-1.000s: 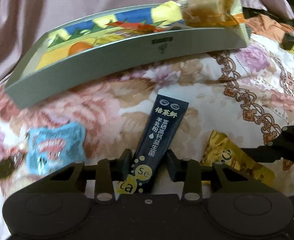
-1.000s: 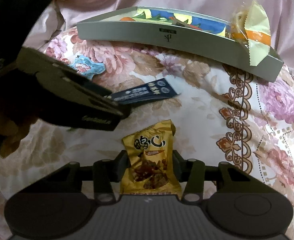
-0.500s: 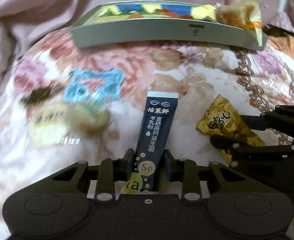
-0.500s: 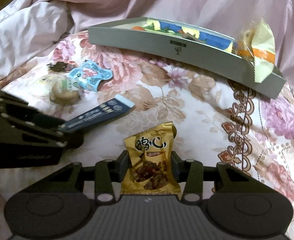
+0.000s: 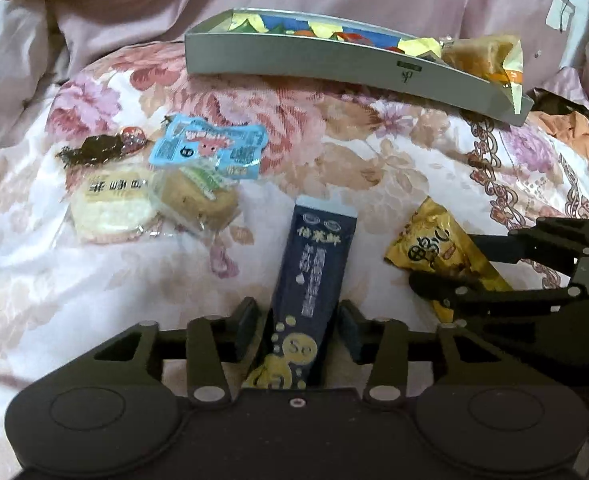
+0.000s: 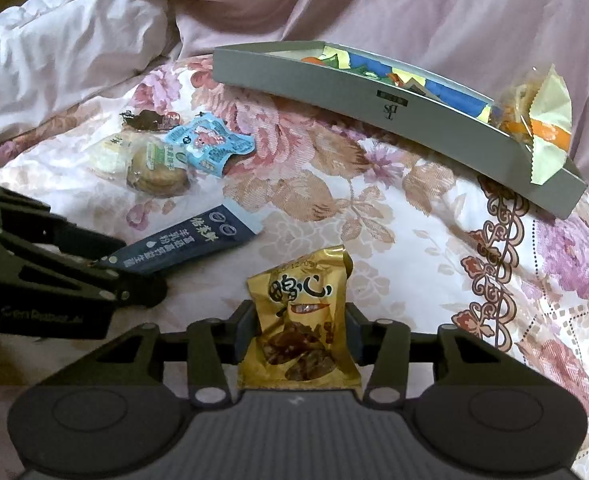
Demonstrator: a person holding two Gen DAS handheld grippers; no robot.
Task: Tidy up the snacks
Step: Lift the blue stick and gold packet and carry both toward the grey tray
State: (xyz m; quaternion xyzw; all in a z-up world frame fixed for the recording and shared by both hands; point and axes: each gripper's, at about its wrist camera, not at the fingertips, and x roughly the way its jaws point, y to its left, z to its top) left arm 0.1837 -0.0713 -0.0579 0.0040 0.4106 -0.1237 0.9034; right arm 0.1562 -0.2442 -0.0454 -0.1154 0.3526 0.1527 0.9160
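- Left tongs (image 5: 298,320): narrowly parted around dark blue sachet (image 5: 314,276), bottom centre, pads beside its edges; grip uncertain.
- Right tongs (image 6: 298,330): clamped on gold snack packet (image 6: 300,320), bottom centre.
- Upper right: grey tray (image 6: 334,92) on floral bedspread (image 6: 414,248).

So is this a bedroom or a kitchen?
Most likely a bedroom: the snacks lie on a soft floral quilt, with rumpled pink bedding bunched behind the grey tray. No counter or table shows.
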